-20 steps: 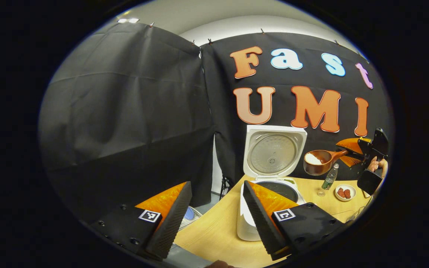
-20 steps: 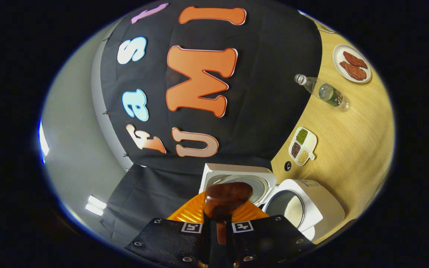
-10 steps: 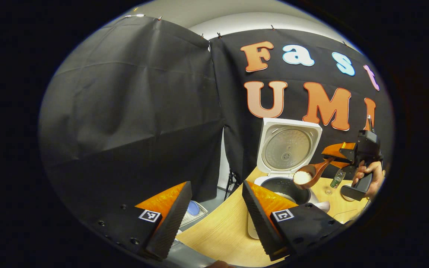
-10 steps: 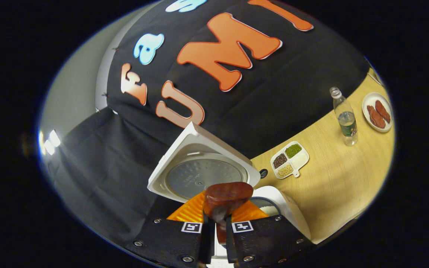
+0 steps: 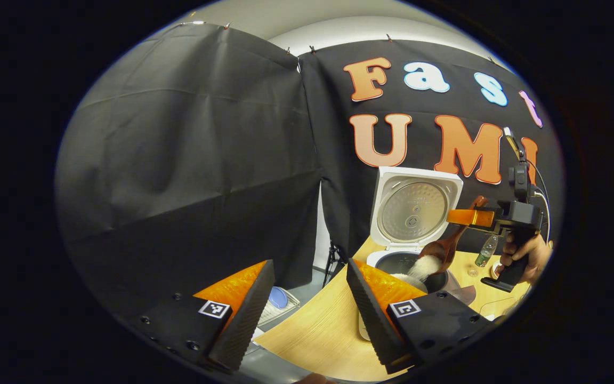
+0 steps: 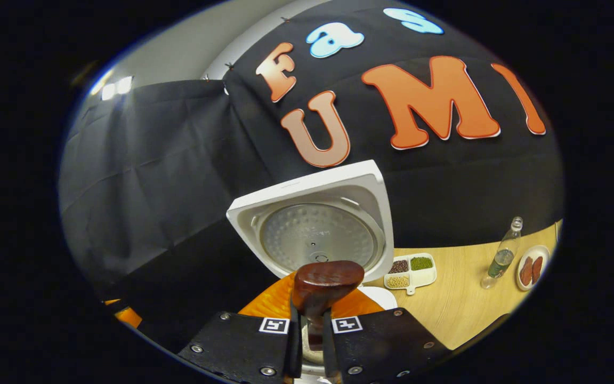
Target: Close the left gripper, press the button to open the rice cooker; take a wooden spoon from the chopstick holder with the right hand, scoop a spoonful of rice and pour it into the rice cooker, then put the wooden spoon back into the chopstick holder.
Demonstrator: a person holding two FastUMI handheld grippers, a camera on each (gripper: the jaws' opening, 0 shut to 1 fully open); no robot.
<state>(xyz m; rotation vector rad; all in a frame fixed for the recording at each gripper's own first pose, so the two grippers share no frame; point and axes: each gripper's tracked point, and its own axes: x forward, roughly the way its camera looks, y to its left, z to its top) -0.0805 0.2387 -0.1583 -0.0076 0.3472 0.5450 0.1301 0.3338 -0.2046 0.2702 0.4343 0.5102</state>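
Your left gripper (image 5: 307, 312): fingers wide apart, nothing between, parked low nr table (image 5: 317, 336) edge, clear of pour. Rice cooker (image 5: 411, 266) next: lid up, pot open. Wooden spoon (image 5: 443, 248) tipped bowl-down over pot so rice (image 5: 425, 265) slides in. Far right, your right gripper (image 5: 469, 217) clamped tight on spoon handle; hand (image 5: 523, 255) held high, wrist rolled for pour. Chopstick holder: can't tell where.

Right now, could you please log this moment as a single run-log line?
step: pouring rice | right gripper: shut on brown wooden spoon, tipped over white rice cooker, lid up | left gripper: open, idle
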